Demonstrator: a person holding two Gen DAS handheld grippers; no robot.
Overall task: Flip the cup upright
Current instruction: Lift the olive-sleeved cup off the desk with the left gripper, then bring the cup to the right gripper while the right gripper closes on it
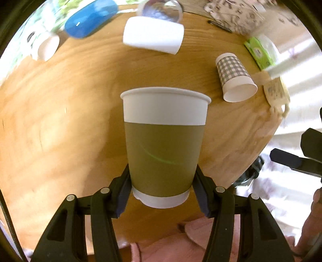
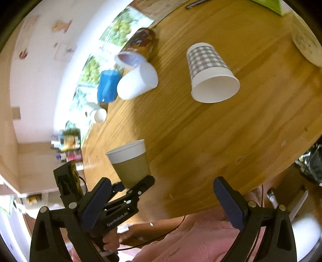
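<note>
My left gripper (image 1: pixel 162 193) is shut on an olive-and-white paper cup (image 1: pixel 164 145), gripped near its base and held rim up above the round wooden table (image 1: pixel 60 121). The same cup (image 2: pixel 130 161) shows in the right wrist view, held by the left gripper (image 2: pixel 136 184) above the table's left edge. My right gripper (image 2: pixel 161 199) is open and empty near the table's front edge. A grey checked paper cup (image 1: pixel 234 77) lies on its side at the right, mouth toward me; it also shows in the right wrist view (image 2: pixel 211 72).
A white cup (image 1: pixel 153 35) lies on its side at the back, with a clear glass (image 1: pixel 161 10), a blue object (image 1: pixel 90 18) and another white cup (image 1: pixel 47 47) nearby. A green tissue pack (image 1: pixel 259 51) sits at the right edge. A brown can (image 2: pixel 140 43) lies at the back.
</note>
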